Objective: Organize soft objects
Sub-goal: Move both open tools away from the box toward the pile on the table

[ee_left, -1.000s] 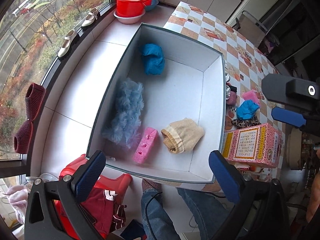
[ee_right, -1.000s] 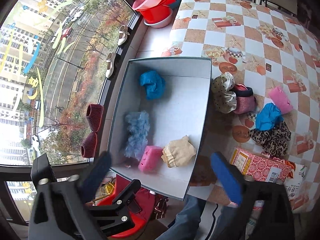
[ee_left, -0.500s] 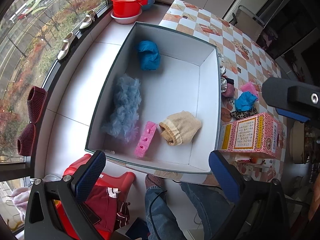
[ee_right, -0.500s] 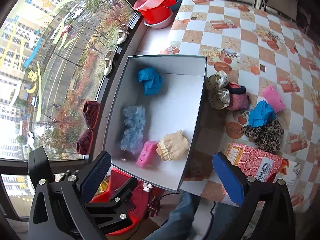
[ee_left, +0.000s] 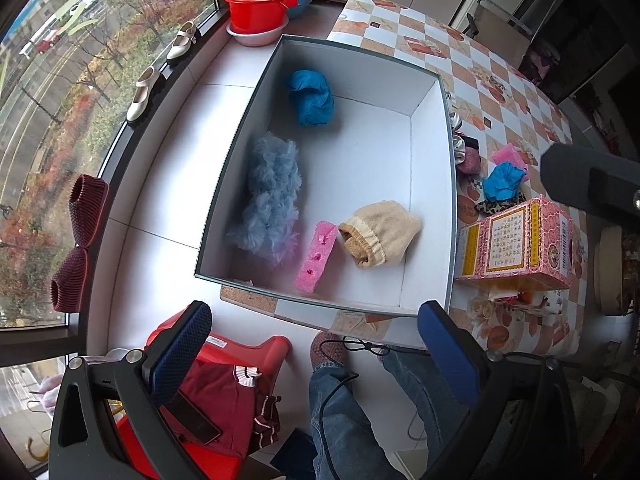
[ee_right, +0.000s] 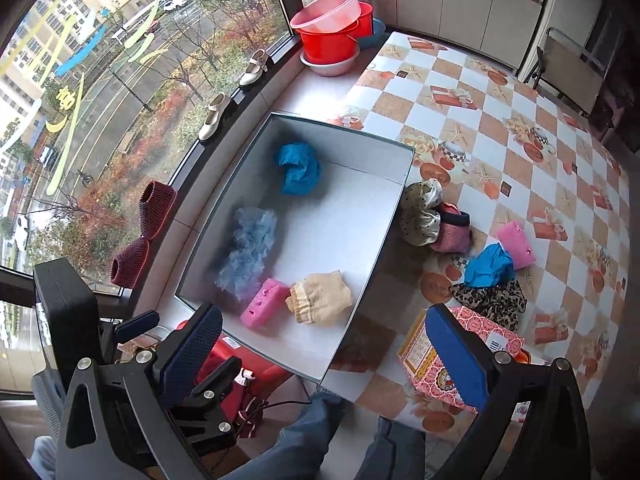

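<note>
A grey-rimmed white box (ee_left: 432, 184) (ee_right: 376, 240) holds a blue cloth (ee_left: 312, 98) (ee_right: 298, 168), a fluffy light-blue duster (ee_left: 272, 200) (ee_right: 248, 252), a pink sponge (ee_left: 316, 256) (ee_right: 264, 308) and a beige sock (ee_left: 380, 234) (ee_right: 320, 298). On the table right of the box lie a polka-dot scrunchie (ee_right: 420, 212), a mauve pouch (ee_right: 452, 228), a second pink sponge (ee_right: 516, 244), another blue cloth (ee_right: 488, 266) (ee_left: 504, 182) and a leopard cloth (ee_right: 492, 300). My left gripper (ee_left: 314, 356) and right gripper (ee_right: 320, 354) hang open above the near edge, holding nothing.
A pink patterned carton (ee_left: 516, 244) (ee_right: 452, 352) stands on the checked table (ee_right: 500, 128) near the box's right corner. Stacked red and pink basins (ee_right: 332, 28), shoes (ee_right: 216, 116) and maroon slippers (ee_right: 144, 232) line the window sill. A person's legs in jeans (ee_left: 352, 412) are below.
Both grippers have pulled back and risen, so the box and table look smaller and farther. Nothing inside the box or on the table has shifted.
</note>
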`<state>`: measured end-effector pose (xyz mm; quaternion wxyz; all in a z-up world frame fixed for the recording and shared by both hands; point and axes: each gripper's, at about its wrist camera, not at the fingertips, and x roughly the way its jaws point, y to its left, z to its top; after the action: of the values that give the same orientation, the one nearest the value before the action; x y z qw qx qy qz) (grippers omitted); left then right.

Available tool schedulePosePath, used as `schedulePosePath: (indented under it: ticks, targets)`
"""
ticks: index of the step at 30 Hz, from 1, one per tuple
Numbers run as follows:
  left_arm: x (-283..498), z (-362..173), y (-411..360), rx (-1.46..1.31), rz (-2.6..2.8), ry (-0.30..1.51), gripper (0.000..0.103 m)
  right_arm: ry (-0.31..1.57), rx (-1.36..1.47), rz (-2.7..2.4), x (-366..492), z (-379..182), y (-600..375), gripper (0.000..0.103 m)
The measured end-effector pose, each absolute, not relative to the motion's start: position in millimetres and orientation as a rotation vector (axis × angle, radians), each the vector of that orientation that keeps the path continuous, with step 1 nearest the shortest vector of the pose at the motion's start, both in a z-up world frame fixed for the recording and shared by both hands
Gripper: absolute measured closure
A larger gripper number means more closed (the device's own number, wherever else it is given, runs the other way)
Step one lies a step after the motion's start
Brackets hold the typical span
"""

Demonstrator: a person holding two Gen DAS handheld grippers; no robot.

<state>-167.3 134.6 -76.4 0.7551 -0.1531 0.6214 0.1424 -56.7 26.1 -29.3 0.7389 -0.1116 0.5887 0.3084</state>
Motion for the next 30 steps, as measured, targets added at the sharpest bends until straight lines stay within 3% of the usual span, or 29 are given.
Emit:
schedulePosePath:
  ticks: [30]
  targets:
    - [-177, -63, 152, -0.293, 0.357, 1.365, 0.0, 1.244, -0.371, 0.722, -75, -36, 62, 0.0]
